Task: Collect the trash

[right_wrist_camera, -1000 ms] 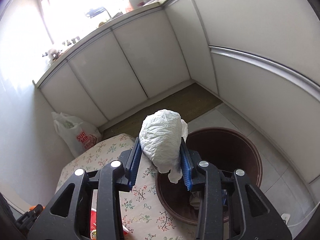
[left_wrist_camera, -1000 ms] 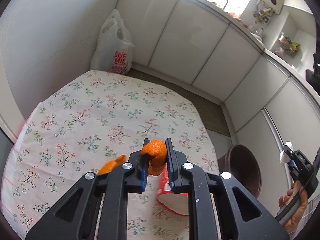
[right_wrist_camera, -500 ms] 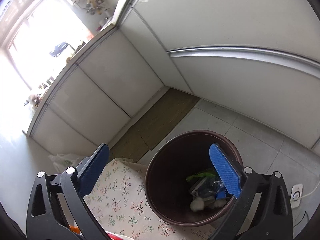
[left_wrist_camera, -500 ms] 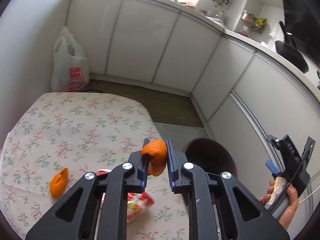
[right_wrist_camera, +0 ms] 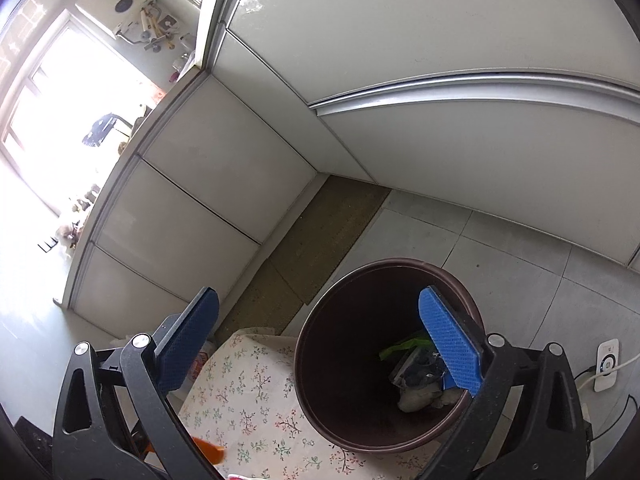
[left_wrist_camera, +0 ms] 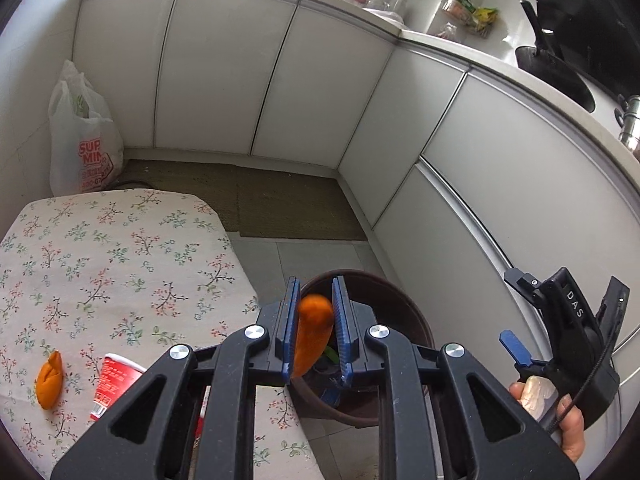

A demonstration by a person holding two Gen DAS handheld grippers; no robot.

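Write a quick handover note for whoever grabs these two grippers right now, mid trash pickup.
Left gripper: shut on an orange peel, held in front of the brown bin.
Right gripper: open, empty, above the bin.
Done: some trash already lies at the bin's bottom, including a white wad.
Left: drop the held peel in; then the second peel and the red cup, both on the flowered table beside the bin.

Your left gripper (left_wrist_camera: 314, 330) is clamped tight with both blue pads pressing inward, while your right gripper (right_wrist_camera: 320, 340), held in your right hand (left_wrist_camera: 558, 412), stands with its jaws spread wide and empty.
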